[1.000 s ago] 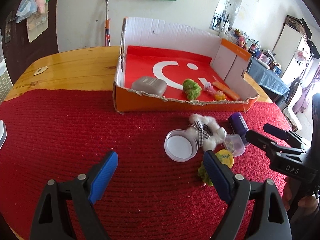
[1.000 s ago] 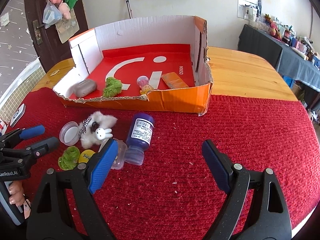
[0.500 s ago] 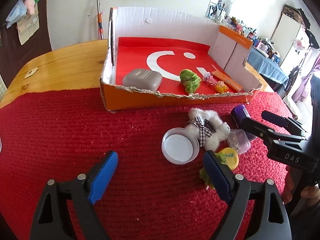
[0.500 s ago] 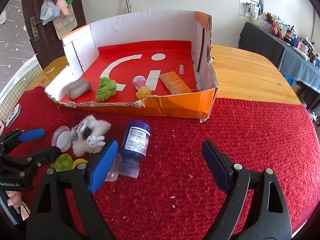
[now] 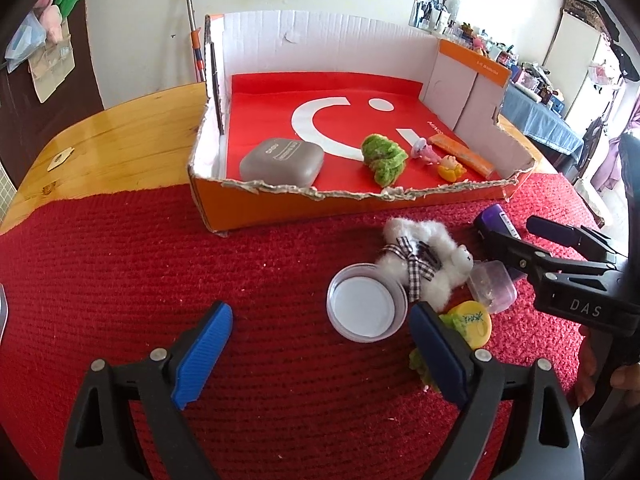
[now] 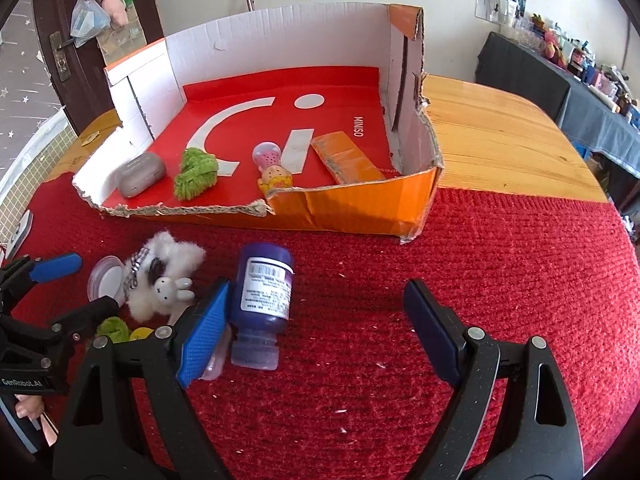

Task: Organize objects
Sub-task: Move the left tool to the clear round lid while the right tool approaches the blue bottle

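Two grippers hang over a red woven mat [image 5: 120,280] that covers part of a wooden table [image 6: 500,144]. Left gripper [image 5: 320,356]: jaws spread wide and opening further, nothing between the blue pads; only bare mat lies in the gap. Just ahead of its right finger sits a round white lid [image 5: 364,308], open side up, touching a white plush rabbit [image 5: 420,264] with a checked bow. Beside that same finger, on its outer side, a yellow round toy [image 5: 470,322] and a green fuzzy piece [image 5: 420,364] are partly hidden by the pad. A small clear container [image 5: 492,286] lies beyond the yellow toy. Right gripper [image 6: 316,340]: jaws spread wide, pinching nothing. A purple bottle [image 6: 264,292] with a white label lies on its side just inside the left finger, close against the pad, cap end toward the camera; whether it touches the pad cannot be told. Mat alone fills the remaining gap toward the right finger. Ahead of both grippers stands an orange cardboard box [image 6: 360,208] with a torn front edge and a red floor. Inside it rest a grey case [image 5: 282,162], a green fuzzy scrunchie [image 5: 384,156], a small pink and yellow figure [image 6: 272,168], and an orange flat pack [image 6: 344,160].
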Available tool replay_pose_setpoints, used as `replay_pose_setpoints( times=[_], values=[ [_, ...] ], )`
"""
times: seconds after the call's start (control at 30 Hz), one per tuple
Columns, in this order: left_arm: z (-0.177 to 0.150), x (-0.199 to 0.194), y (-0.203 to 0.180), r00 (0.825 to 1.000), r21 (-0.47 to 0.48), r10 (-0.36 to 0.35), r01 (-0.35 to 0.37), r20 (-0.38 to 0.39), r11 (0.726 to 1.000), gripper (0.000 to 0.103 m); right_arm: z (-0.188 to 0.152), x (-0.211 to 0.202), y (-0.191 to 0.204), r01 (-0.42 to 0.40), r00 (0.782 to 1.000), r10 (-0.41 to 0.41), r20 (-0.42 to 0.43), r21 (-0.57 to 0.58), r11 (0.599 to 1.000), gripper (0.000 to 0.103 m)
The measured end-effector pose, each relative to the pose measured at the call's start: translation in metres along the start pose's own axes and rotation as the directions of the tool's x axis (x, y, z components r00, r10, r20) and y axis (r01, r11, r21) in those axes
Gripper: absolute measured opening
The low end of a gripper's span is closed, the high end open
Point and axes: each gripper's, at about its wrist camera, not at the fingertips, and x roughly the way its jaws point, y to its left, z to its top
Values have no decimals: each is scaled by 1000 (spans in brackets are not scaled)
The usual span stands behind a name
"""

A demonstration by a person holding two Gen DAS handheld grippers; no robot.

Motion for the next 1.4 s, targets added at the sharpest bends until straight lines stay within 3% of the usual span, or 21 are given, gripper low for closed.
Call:
replay_pose_setpoints(
  times=[0.8,1.13,1.4],
  values=[
    [1,2,-1,1000,36,21,-22,20,999,90,-4,-2,0,7,1000,-7,6,-56,998,86],
    [1,4,-6,998,91,44,-48,39,995,74,-5,-1,4,-32,999,33,11,-79,996,85],
    [-1,2,-11,999,117,19,-25,50,993,60,-7,-3,7,-56,998,59,22,-96,994,68]
  ],
)
